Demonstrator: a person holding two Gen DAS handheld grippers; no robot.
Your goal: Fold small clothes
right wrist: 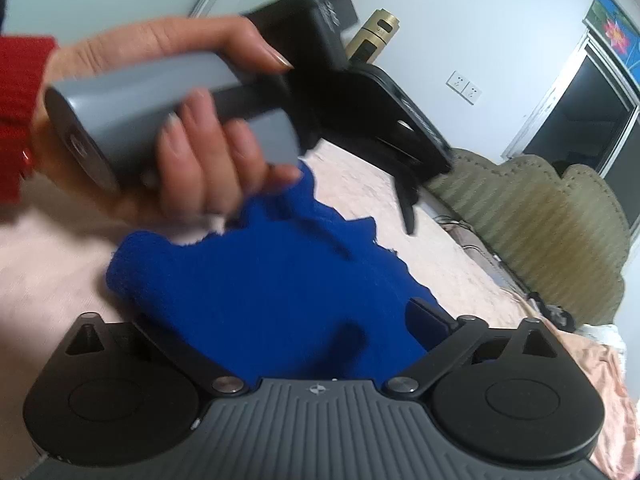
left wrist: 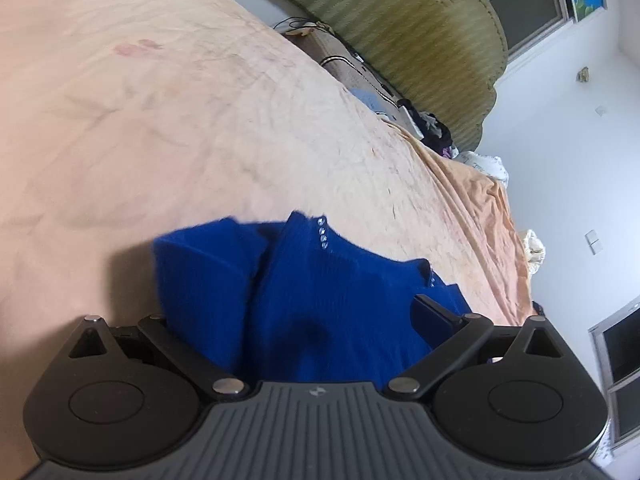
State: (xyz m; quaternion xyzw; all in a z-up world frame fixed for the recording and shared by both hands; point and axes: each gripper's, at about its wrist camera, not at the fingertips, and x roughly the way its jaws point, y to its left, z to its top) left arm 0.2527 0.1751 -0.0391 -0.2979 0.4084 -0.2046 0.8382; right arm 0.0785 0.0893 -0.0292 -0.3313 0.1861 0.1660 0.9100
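A small bright blue knit sweater (left wrist: 304, 300) with a row of small rhinestones lies bunched on a peach bed sheet (left wrist: 160, 120). It covers my left gripper (left wrist: 296, 328); the arms stand wide, one blue-covered finger (left wrist: 430, 316) shows at the right, the other is hidden. In the right wrist view the sweater (right wrist: 272, 288) also fills my right gripper (right wrist: 288, 332), arms wide, one finger (right wrist: 426, 318) showing. The left-hand gripper (right wrist: 408, 204), held by a hand in a red sleeve, hangs over the sweater's far edge, blurred.
An olive tufted headboard (left wrist: 420, 40) stands at the bed's far end, with cables and small items (left wrist: 360, 64) beside it. Crumpled clothes (left wrist: 440, 132) lie at the bed's corner. White walls, a window (right wrist: 592, 108) and wall sockets (right wrist: 464, 86) are behind.
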